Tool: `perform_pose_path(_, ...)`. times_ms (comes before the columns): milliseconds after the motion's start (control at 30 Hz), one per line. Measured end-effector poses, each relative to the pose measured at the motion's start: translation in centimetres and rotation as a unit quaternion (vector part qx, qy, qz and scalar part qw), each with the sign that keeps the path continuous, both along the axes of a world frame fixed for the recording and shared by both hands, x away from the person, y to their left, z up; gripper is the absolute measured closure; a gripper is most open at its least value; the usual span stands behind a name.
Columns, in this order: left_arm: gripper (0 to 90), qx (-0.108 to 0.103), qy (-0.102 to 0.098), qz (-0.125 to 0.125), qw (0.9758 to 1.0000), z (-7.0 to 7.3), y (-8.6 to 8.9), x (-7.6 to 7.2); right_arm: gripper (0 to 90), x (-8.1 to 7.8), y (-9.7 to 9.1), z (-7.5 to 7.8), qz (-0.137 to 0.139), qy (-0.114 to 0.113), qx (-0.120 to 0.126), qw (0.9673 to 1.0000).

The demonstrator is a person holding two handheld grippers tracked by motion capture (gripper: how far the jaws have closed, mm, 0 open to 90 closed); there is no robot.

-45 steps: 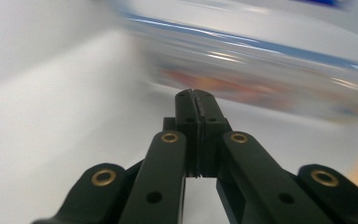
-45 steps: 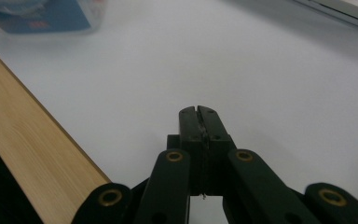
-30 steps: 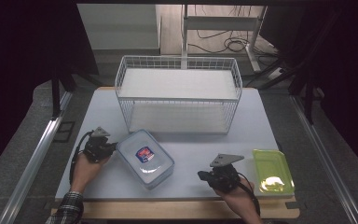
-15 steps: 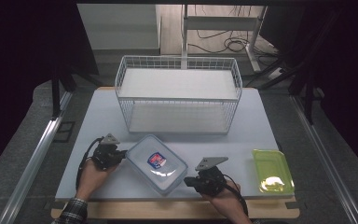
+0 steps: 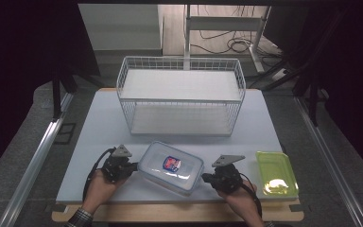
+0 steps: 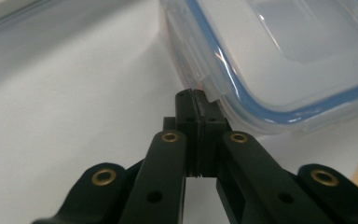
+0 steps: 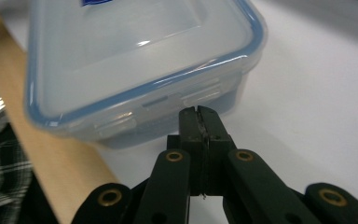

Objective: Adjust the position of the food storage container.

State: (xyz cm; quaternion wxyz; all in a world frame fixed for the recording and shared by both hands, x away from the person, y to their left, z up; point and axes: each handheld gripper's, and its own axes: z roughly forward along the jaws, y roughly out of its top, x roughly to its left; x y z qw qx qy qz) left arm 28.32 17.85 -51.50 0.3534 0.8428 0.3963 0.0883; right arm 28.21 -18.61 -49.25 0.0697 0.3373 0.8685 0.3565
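Clear lidded box (image 5: 171, 166) sits skewed near the front edge of the white table (image 5: 99, 123), between both grippers. Left gripper (image 5: 131, 166) jaws pinched together, tips at the box's left latch; right gripper (image 5: 205, 178) likewise closed, tips just short of its right side. Wire basket (image 5: 179, 97) far centre, green lid (image 5: 276, 173) right. Dark room, cables on floor behind.

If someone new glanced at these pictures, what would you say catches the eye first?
The clear box with a blue-rimmed lid lies at the table's near edge, flanked by the left gripper and right gripper, both shut with tips at its sides. Behind stands a white wire basket; a green tray lies at right.
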Motion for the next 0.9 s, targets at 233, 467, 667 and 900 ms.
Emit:
perform_pose_path(233, 89.8, -0.003, 0.004, -0.025, 0.9997, 0.1, -2.3, -1.5, 89.1, 1.2, -1.8, -0.1, -0.04, -0.01, -0.011, 0.9991)
perform_pose_path(467, 89.8, -0.004, 0.006, -0.043, 0.999, 0.2, -3.2, -2.3, 89.0, 1.7, -2.7, -0.1, -0.057, -0.012, -0.012, 0.9982)
perform_pose_path(667, 89.4, -0.003, 0.013, -0.057, 0.9983, 0.2, -3.5, -2.6, 86.1, 2.2, -3.3, -0.1, -0.063, -0.012, -0.006, 0.9979)
perform_pose_path(900, 63.6, 0.006, -0.006, -0.021, 0.9997, 0.4, -2.4, -2.2, 74.1, 2.3, -3.9, 0.4, -0.07, -0.037, -0.007, 0.9968)
